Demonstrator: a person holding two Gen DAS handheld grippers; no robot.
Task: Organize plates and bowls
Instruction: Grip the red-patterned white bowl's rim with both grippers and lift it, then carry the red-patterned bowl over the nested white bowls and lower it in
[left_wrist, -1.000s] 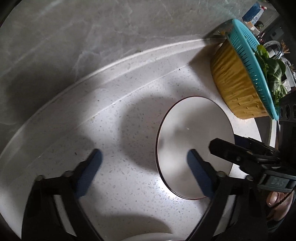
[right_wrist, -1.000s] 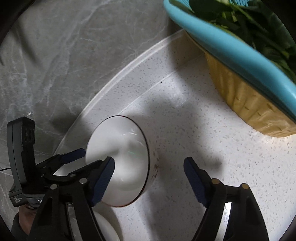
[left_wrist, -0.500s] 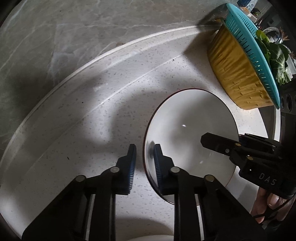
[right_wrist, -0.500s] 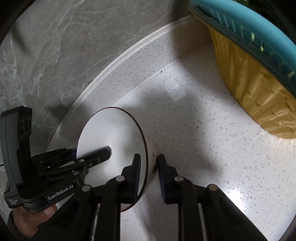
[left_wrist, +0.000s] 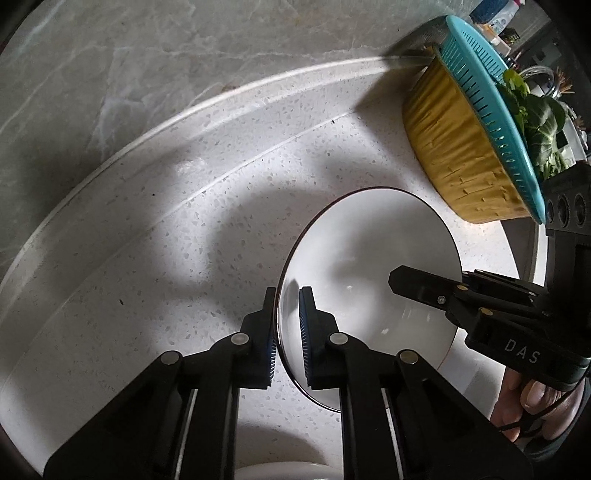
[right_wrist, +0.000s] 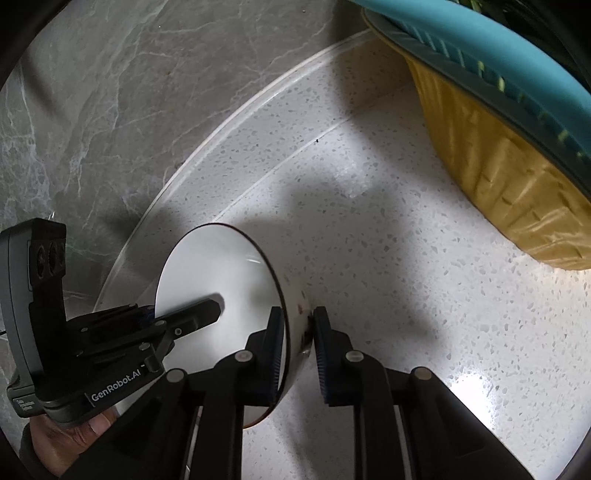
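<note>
The white bowl (left_wrist: 369, 273) sits on the counter (left_wrist: 184, 258), pinched from both sides — the left gripper (left_wrist: 287, 332) clamps its left rim, while the right gripper (right_wrist: 299, 343), jaws closing, grips the opposite wall. Only the left view shows greens (left_wrist: 535, 122) in the teal colander (left_wrist: 491, 110) over the yellow basin (left_wrist: 458, 155).
</note>
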